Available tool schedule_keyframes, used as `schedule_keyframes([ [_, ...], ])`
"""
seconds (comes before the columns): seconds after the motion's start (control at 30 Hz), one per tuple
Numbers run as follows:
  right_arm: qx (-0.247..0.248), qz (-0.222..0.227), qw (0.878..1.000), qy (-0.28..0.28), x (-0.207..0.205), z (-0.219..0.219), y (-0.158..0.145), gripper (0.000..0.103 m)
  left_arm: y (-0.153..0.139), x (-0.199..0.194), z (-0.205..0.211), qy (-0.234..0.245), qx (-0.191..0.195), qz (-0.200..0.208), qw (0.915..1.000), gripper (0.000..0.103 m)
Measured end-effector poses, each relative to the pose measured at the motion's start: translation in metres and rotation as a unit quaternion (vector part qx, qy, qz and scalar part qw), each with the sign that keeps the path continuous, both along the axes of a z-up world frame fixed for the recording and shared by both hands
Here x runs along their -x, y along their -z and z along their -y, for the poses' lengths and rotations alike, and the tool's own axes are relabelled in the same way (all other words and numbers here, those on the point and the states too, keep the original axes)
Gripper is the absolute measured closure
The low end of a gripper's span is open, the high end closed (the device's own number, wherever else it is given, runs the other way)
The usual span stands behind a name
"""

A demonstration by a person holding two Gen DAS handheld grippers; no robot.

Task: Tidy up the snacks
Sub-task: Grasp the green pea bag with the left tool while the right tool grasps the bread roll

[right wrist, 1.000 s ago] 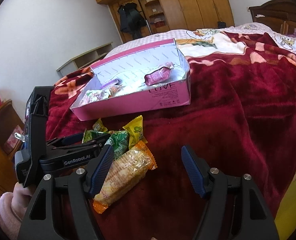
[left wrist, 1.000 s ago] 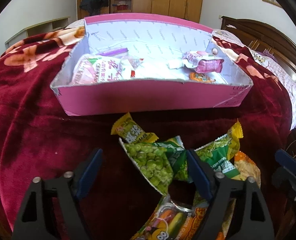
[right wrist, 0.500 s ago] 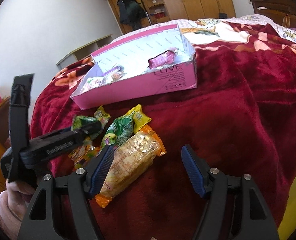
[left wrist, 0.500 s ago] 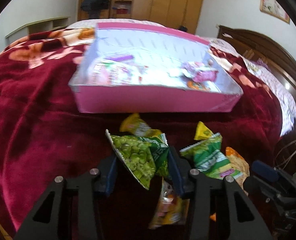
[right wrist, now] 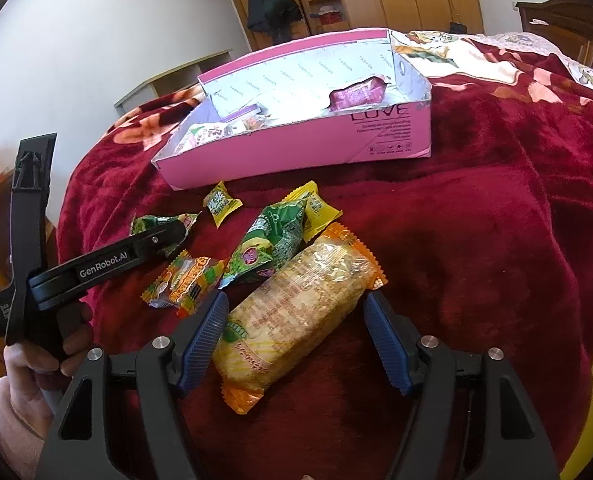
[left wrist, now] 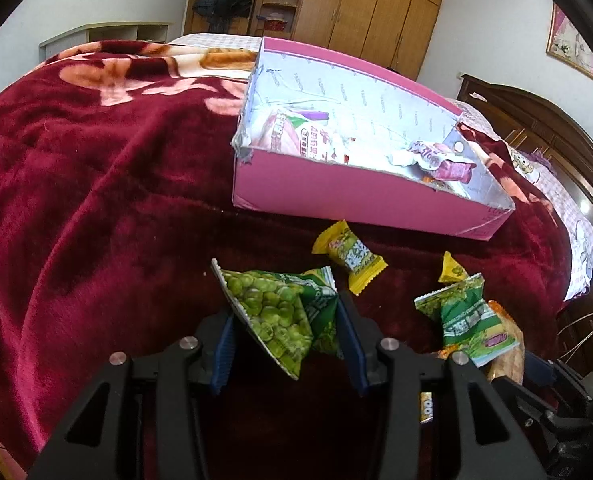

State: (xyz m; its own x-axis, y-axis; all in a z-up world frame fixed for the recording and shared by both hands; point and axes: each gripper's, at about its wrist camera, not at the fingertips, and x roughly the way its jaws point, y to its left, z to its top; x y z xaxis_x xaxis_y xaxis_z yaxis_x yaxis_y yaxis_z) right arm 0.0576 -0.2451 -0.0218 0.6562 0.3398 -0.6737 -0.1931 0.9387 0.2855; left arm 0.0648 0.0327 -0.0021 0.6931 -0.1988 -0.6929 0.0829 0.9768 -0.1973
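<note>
My left gripper (left wrist: 284, 320) is shut on a green pea packet (left wrist: 272, 308), held just above the red blanket short of the pink box (left wrist: 336, 196). In the right wrist view the left gripper (right wrist: 164, 236) shows from the side with that pea packet (right wrist: 156, 224) at its tip. My right gripper (right wrist: 296, 336) is open and straddles an orange cracker packet (right wrist: 296, 304) lying on the blanket; its right pad stands apart from the wrapper. The pink box (right wrist: 296, 152) holds several pink and white snack packets.
On the blanket lie loose snacks: a yellow candy (left wrist: 348, 254), a second green pea packet (right wrist: 272, 240), a yellow packet (right wrist: 316, 208) and an orange gummy packet (right wrist: 188, 276). A hand (right wrist: 36, 360) holds the left gripper. A wooden headboard (left wrist: 556, 128) stands at the right.
The left jaws closed on the green pea packet and carried it leftwards, off the pile. My right gripper slid forward until the cracker packet lay between its fingers.
</note>
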Motion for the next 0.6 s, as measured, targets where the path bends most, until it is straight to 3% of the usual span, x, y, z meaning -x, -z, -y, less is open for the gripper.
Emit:
schedule_keyframes([
  [0.2, 0.036, 0.012, 0.999, 0.005, 0.000, -0.013, 0.006, 0.029, 0.003, -0.001, -0.005, 0.003, 0.013, 0.001, 0.9999, 0.055],
  [0.33, 0.032, 0.017, 0.999, 0.009, 0.000, -0.013, 0.008, 0.029, 0.005, 0.000, -0.006, 0.003, 0.018, 0.002, 0.9998, 0.054],
  [0.6, 0.019, 0.037, 0.999, 0.011, 0.009, -0.009, 0.004, 0.045, 0.004, 0.001, -0.007, 0.004, 0.020, 0.004, 0.9998, 0.055],
])
